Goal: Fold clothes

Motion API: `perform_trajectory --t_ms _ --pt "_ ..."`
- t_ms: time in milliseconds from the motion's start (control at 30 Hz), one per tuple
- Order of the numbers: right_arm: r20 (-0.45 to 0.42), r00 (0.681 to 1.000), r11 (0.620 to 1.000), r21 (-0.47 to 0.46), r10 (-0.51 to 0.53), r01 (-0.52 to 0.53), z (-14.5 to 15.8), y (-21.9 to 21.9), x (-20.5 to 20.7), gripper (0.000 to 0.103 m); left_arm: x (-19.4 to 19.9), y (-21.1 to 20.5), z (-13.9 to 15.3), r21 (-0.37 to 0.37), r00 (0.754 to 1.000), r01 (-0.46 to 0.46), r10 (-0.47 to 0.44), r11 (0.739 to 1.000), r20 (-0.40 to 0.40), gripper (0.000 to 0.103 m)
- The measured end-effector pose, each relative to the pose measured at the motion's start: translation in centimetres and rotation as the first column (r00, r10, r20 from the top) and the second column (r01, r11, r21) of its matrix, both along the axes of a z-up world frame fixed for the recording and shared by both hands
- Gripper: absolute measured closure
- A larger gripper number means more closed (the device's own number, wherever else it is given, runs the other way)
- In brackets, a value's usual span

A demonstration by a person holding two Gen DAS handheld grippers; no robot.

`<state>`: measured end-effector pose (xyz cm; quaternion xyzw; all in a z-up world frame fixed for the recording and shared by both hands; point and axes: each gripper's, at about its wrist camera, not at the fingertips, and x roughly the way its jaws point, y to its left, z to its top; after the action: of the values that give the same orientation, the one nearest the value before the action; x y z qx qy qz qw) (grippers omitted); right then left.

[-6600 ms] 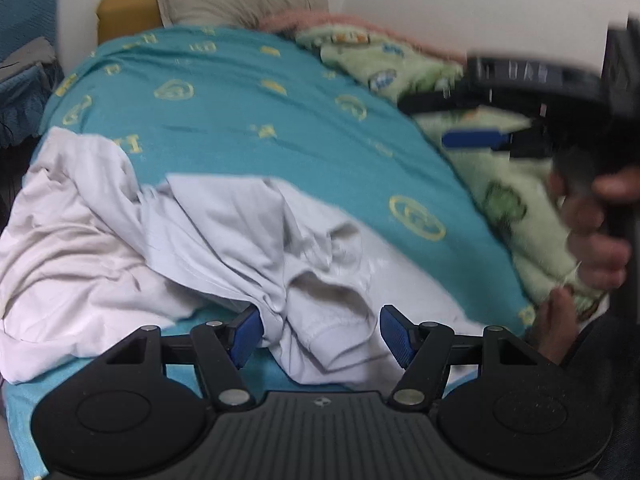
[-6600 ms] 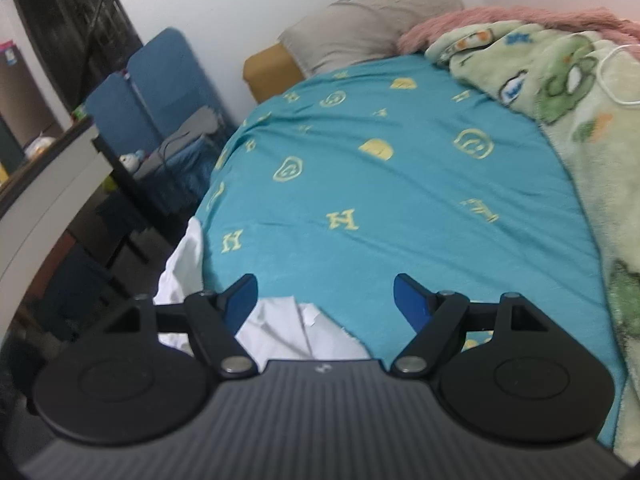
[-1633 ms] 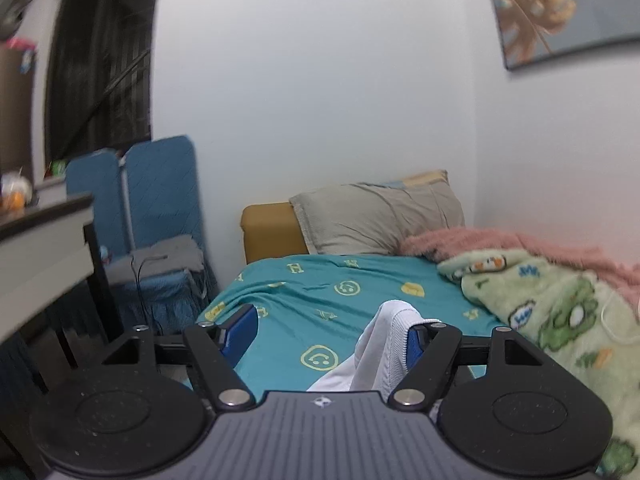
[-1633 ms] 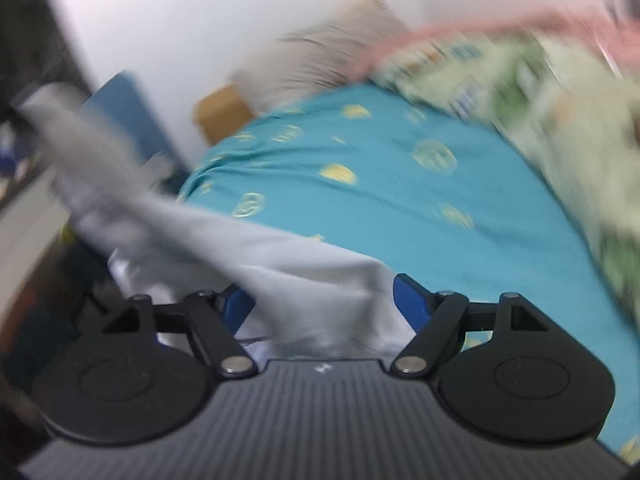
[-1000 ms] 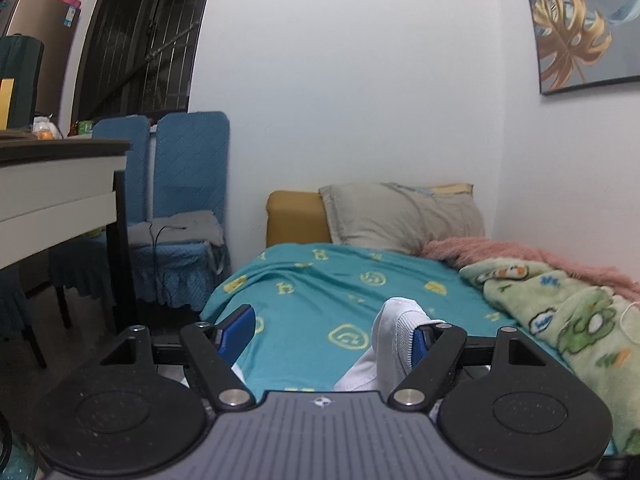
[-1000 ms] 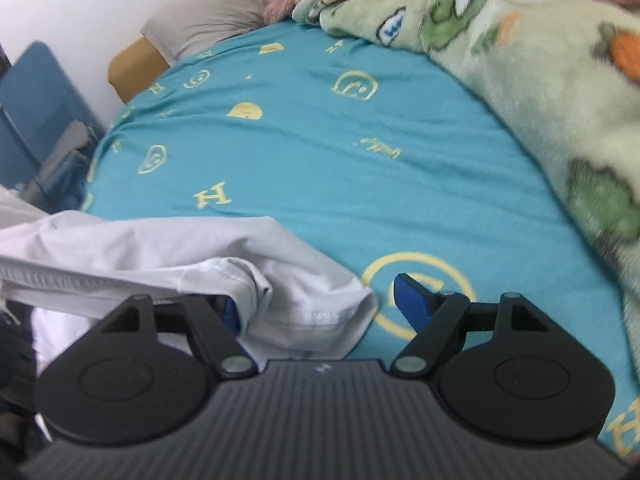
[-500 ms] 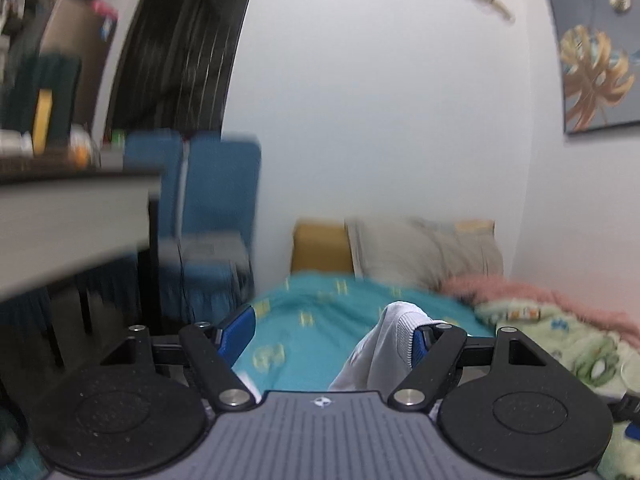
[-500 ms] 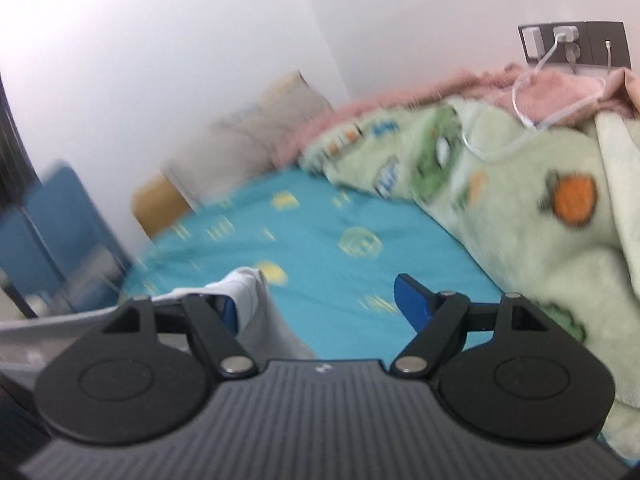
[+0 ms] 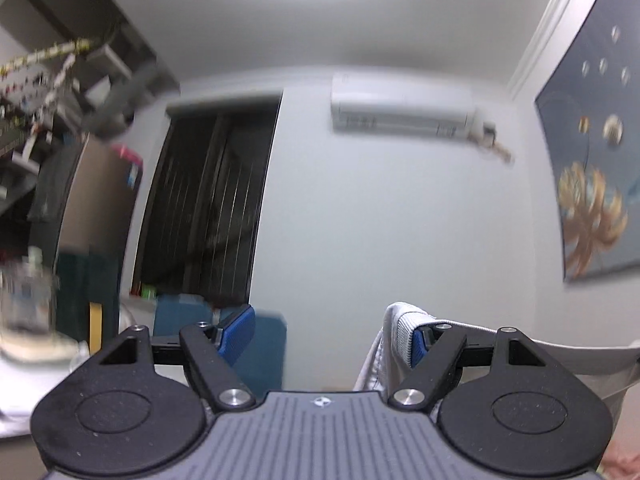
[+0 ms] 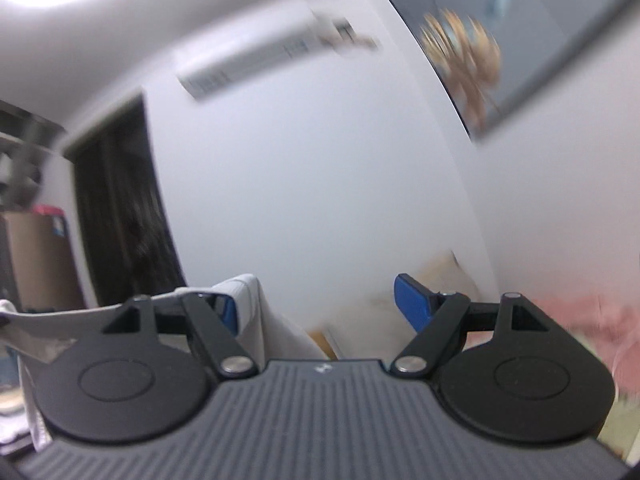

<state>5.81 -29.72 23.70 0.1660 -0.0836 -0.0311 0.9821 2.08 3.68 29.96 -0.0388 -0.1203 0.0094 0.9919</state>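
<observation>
Fabric of the white garment (image 9: 394, 330) now hangs hooked over one fingertip of each wide-apart claw, left gripper (image 9: 334, 334) at 3 o'clock, right gripper (image 10: 320, 306) at 9 o'clock, both swung up from the bed toward the wall; garment lifted clear, ready to shake flat

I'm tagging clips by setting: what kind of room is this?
Most likely a home bedroom: a wall-mounted air conditioner, a framed leaf painting, and what looks like a pillow beside a blurred pink blanket.
</observation>
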Motion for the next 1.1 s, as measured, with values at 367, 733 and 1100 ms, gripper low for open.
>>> perform_trajectory --t_ms 367,733,1100 --pt "0.182 0.981 0.986 -0.142 -0.065 0.092 16.9 1.7 -14.6 0.025 -13.7 2.1 14.6 -0.093 0.990 0.137 -0.132 0.986 0.055 0.025" --pt "0.046 0.990 0.970 -0.201 -0.131 0.138 11.6 -1.8 -10.2 0.024 -6.0 -1.8 8.6 -0.093 0.962 0.227 -0.238 0.969 -0.136 0.021" --pt "-0.314 0.939 0.976 -0.205 -0.138 0.074 -5.7 -6.8 21.2 0.024 26.3 -6.8 -6.7 -0.027 0.923 0.127 -0.128 0.992 -0.364 0.020"
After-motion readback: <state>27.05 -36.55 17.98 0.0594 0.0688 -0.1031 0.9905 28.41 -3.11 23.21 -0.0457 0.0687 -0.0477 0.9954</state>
